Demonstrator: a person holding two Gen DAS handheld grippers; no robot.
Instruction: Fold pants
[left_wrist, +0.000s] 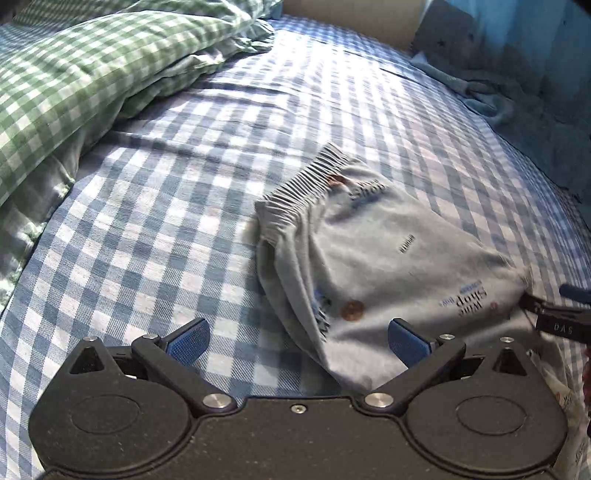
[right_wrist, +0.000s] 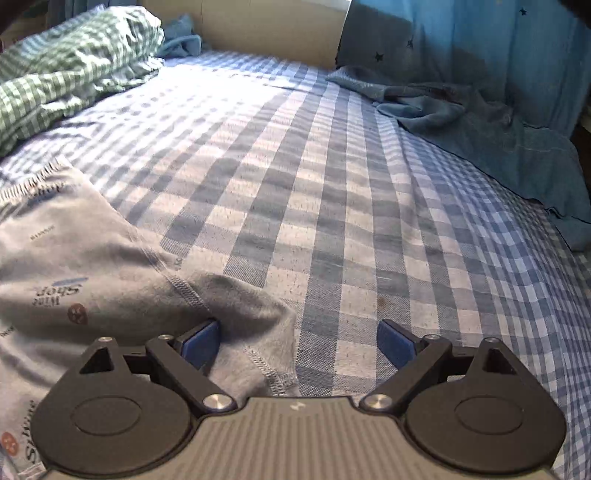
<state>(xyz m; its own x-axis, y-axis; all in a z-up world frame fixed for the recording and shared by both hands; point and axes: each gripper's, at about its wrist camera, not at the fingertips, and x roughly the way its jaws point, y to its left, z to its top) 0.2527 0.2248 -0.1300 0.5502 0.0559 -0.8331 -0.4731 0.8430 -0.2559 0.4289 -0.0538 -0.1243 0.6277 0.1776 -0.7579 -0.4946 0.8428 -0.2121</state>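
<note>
Pants (left_wrist: 380, 258) lie folded on the checked bed (left_wrist: 184, 221); left gripper (left_wrist: 299, 338) and right gripper (right_wrist: 298, 341) both spread wide, holding nothing

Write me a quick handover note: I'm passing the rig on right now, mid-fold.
Left gripper: open, empty, over the pants' near edge.
Right gripper: open, empty, its left finger at the pants' corner.
Pants: grey, printed, lying on the blue checked sheet in a compact bundle, elastic waistband facing away.
Done: looks at least partly folded.
Left: check the fold, tidy or fold again if needed.
</note>
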